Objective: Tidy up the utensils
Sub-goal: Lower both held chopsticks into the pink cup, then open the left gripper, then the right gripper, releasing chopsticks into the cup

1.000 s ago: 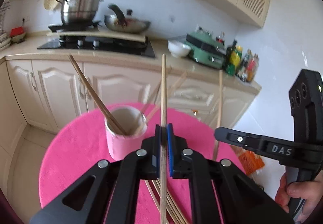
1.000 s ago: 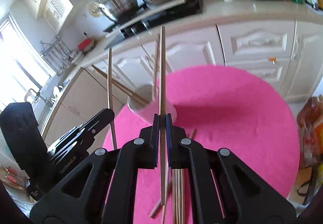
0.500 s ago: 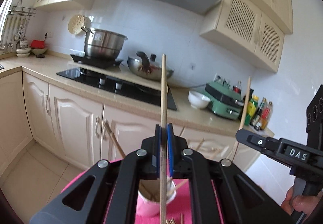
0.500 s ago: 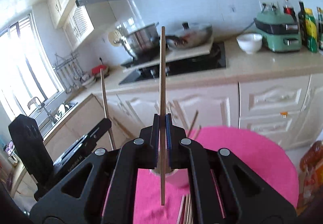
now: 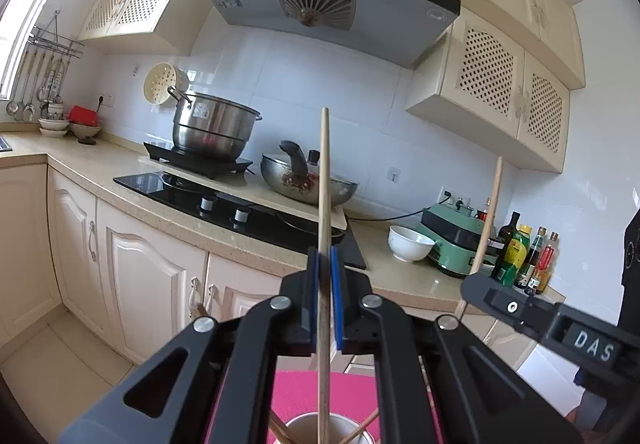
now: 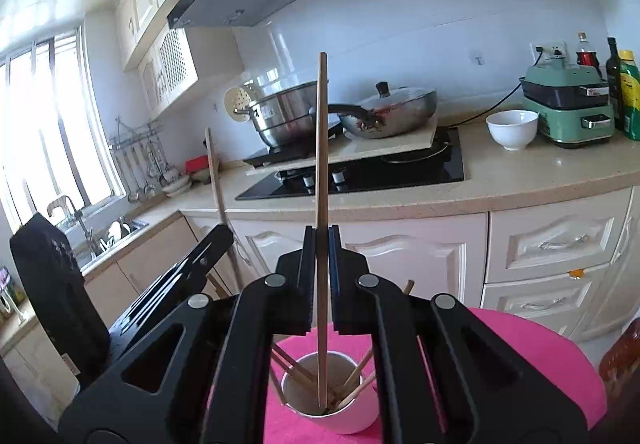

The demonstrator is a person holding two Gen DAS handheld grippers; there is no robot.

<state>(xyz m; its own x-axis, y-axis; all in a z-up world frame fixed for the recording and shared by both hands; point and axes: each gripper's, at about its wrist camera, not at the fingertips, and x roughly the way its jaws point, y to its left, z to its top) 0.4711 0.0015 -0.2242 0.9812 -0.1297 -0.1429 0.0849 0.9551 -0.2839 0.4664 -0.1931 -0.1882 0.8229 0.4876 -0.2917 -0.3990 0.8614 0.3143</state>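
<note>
My left gripper (image 5: 324, 264) is shut on a wooden chopstick (image 5: 324, 180) held upright, its lower end over the mouth of a pale cup (image 5: 304, 429). My right gripper (image 6: 322, 244) is shut on another upright chopstick (image 6: 321, 148), whose lower tip hangs inside the cup (image 6: 352, 418). Several chopsticks (image 6: 294, 366) lean in that cup, which stands on a round table with a pink cloth (image 6: 536, 356). Each view shows the other gripper beside it: the right gripper (image 5: 472, 286) with its stick, and the left gripper (image 6: 220, 240) with its stick.
Behind the table runs a kitchen counter (image 6: 540, 176) with a black hob (image 6: 360, 174), a steel pot (image 6: 280, 116), a wok (image 6: 388, 112), a white bowl (image 6: 512, 128), a green appliance (image 6: 568, 104) and bottles (image 5: 524, 260). Cupboard doors (image 5: 144, 276) stand below it.
Both grippers have tipped upward and moved towards the cup, so the views show the hood and cupboards. The cup has slid to the bottom edge; the loose chopsticks on the cloth have left view.
</note>
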